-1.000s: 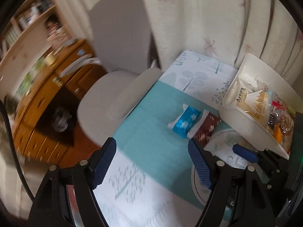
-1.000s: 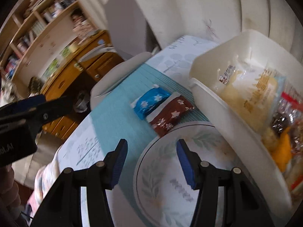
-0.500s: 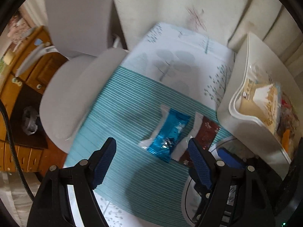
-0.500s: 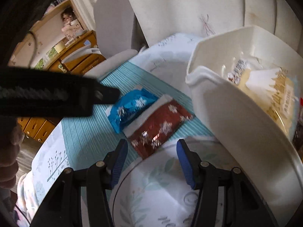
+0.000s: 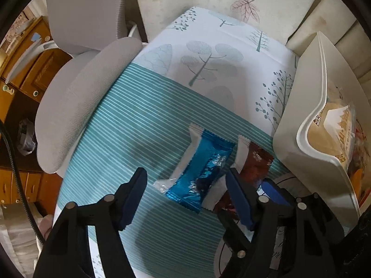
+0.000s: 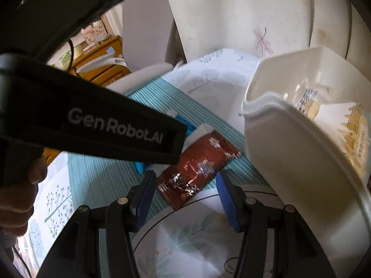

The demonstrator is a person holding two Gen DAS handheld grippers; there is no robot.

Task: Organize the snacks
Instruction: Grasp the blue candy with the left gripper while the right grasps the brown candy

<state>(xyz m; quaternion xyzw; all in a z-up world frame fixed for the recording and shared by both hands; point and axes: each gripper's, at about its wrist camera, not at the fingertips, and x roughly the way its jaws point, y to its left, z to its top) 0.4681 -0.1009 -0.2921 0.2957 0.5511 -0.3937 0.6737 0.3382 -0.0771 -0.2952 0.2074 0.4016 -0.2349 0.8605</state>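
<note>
Both tongs lowered — left tongs (image 5: pixel 186 193) over blue packet (image 5: pixel 201 170), white bin (image 5: pixel 299 148) beside

"genrobot.ai" on the left gripper (image 6: pixel 92 125) body

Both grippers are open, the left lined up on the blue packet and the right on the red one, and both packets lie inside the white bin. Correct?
Not the last part. In both wrist views the blue packet and red packet lie on the teal mat beside the bin. The left gripper and right gripper are open as stated.
</note>
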